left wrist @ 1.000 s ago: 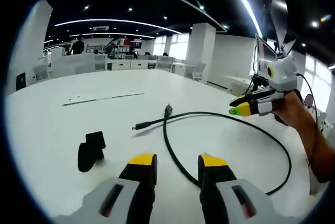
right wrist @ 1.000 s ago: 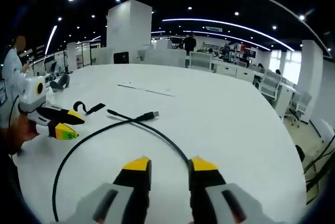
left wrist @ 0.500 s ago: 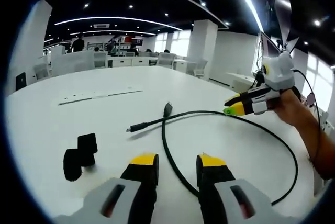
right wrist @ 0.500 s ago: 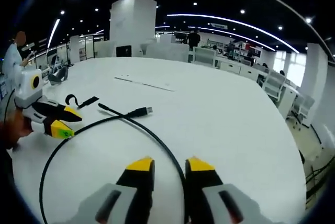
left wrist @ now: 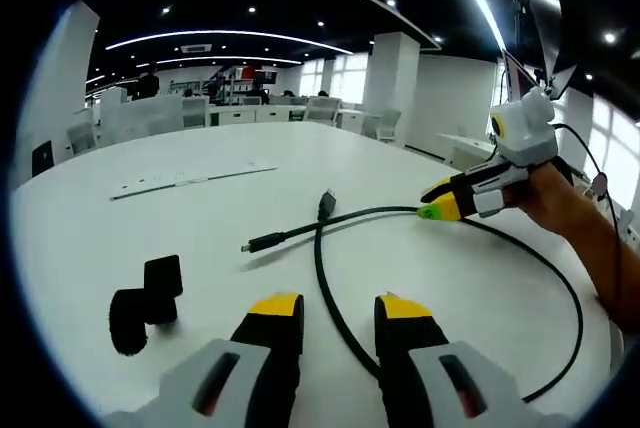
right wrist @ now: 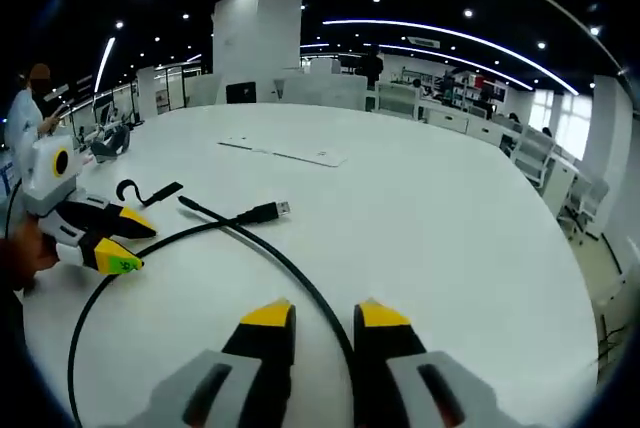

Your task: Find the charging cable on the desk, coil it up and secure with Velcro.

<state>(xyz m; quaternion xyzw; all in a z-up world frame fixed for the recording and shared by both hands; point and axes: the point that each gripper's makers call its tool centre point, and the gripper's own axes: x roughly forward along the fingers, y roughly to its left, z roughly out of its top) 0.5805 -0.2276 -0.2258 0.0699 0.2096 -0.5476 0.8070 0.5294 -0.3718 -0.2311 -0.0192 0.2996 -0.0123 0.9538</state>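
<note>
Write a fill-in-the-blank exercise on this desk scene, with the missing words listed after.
1. The charging cable lying on the white desk is ____ in colour.
2. The cable's two ends ____ each other near its plugs.
3. The Velcro strap lies to the ____ of the left gripper in the left gripper view.
4. The right gripper fingers have ____ tips.

Missing words: black; cross; left; yellow

Looking low across the white desk from the near edge in the left gripper view, forward along its own jaws, with the right gripper entering from the right. Facing the same desk in the right gripper view. Sharing the black cable loop and Velcro strap.
</note>
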